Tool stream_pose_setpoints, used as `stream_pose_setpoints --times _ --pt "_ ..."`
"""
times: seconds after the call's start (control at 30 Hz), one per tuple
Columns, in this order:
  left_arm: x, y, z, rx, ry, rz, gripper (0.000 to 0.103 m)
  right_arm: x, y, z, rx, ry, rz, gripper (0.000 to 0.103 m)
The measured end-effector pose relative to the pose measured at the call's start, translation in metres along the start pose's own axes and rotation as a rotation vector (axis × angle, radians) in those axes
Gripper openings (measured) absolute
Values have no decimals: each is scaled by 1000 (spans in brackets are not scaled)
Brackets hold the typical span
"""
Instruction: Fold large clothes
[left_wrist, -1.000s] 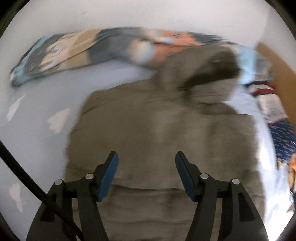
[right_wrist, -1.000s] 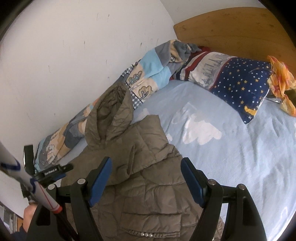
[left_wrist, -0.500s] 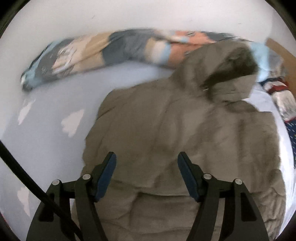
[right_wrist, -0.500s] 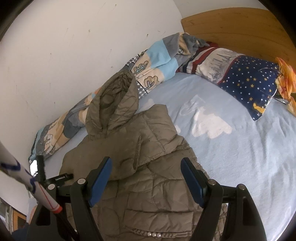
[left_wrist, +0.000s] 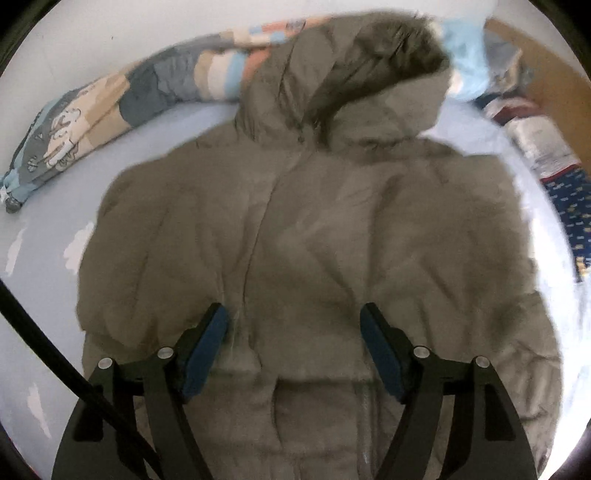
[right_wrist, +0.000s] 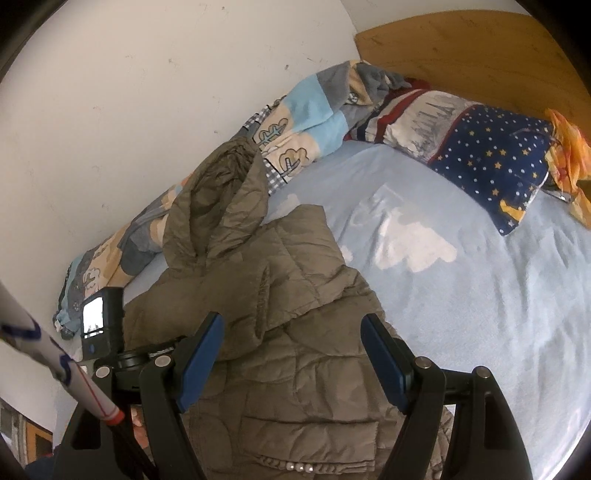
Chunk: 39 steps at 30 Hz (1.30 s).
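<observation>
Both grippers are hanging over the bed with nothing in them. The left gripper (left_wrist: 291, 343) has just been spreading its jaws wider, and they are now standing apart above the lower middle of the olive puffer jacket (left_wrist: 314, 229), the blue pads on either side of bare air, with no fabric pinched between them. Compared with a second ago, its view is taking in far more of the coat: the hood (left_wrist: 354, 74), which sat off to the right then, is now sitting near the top centre, and both shoulders are showing. To my eye that means a fold or a smoothing pass is over and the hand is lining up on the coat for the next grab.

The right gripper (right_wrist: 291, 354) is holding just as open as before, empty, pointing across the jacket's side toward the pillow (right_wrist: 491, 158). The jacket is lying spread on the light blue sheet (right_wrist: 480, 295), its hood propped against the rolled patterned quilt (right_wrist: 303, 129) along the wall.

The puffy fabric will probably spring back, so any fold is going to need a firm bite at the hem or a sleeve.
</observation>
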<state>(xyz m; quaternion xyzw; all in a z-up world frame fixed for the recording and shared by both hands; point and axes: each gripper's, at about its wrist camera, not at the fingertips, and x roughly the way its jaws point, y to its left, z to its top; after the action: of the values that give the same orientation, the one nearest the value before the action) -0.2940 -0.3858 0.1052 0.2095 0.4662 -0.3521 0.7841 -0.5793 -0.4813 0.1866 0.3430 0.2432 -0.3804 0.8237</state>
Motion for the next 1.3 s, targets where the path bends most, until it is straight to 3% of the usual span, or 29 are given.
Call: stream_pose_setpoints --times 0.13,0.33,0.5,0.57,0.73,0.83,1.0,1.17,1.3 --pt "-36 9 -28 4 -31 -11 74 -3 -5 1 16 1 6 81" --pt "-67 43 -103 -16 19 44 74 -3 2 -7 -23 44 28 81" --pt "-77 66 -166 -32 38 147 74 24 25 -38 -153 228 31 81" --pt "-73 73 -183 -48 35 146 74 36 36 -59 -212 301 16 81" --pt "-47 77 -199 -38 76 159 74 57 50 -94 -296 388 -25 81" --pt "-40 78 -199 -35 80 168 79 73 52 -111 -318 434 -60 81" --pt "-42 87 -197 -78 83 129 80 83 60 -122 -375 409 -121 83" --pt "-64 107 -206 -128 38 123 80 56 49 -106 -288 322 -82 82" --pt "-86 135 -221 -191 12 147 80 30 19 -106 -228 290 -105 82"
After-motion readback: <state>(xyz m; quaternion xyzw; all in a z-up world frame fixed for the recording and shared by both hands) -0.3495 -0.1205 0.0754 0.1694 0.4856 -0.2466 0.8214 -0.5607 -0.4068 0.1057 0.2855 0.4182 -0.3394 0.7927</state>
